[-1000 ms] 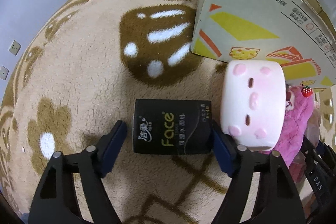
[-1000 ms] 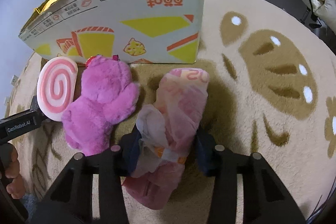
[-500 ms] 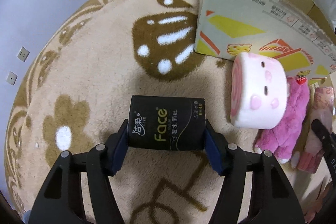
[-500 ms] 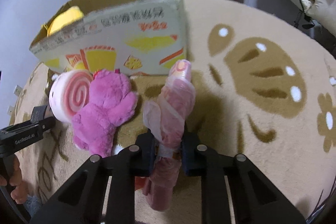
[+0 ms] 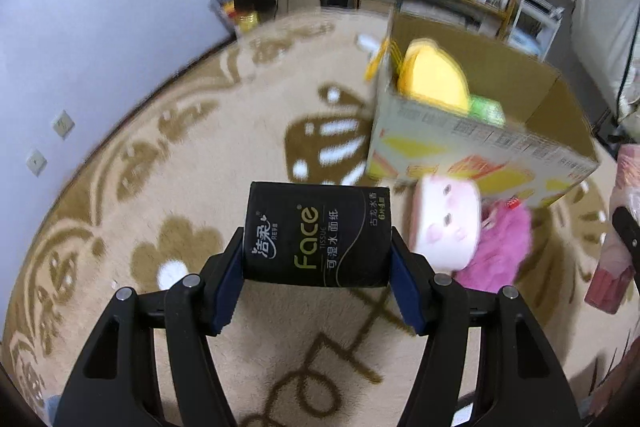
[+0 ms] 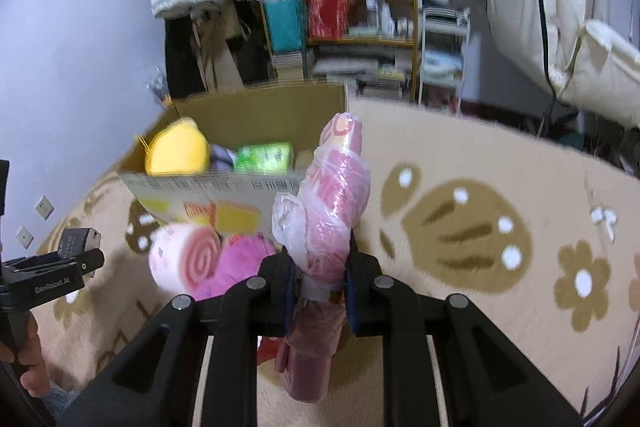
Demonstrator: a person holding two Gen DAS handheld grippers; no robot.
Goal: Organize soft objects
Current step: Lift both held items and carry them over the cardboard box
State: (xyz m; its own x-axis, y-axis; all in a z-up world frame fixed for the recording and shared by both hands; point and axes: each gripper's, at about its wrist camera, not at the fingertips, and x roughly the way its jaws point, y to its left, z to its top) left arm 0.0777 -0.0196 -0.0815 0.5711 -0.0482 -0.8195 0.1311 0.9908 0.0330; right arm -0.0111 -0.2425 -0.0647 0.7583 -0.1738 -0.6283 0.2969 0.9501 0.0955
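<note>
- We judge the step in hand to be the carry: both picks look done and both loads are up off the rug (image 5: 132,163), on the near side of the cardboard box (image 5: 472,147).
- Our left gripper (image 5: 316,259) is clamped on the black tissue pack (image 5: 318,239), pads pressing its two ends, pack held level.
- Our right gripper (image 6: 320,275) is squeezed tight on the pink plastic-wrapped bundle (image 6: 332,199), which sticks up toward the box (image 6: 256,115).
- Next we need to clear the near wall and release over free space beside the yellow plush (image 6: 178,151) and green pack (image 6: 264,157).
- The roll-cake plush (image 6: 186,257) and pink plush toy (image 6: 244,255) lie on the rug beside the box, waiting.
</note>
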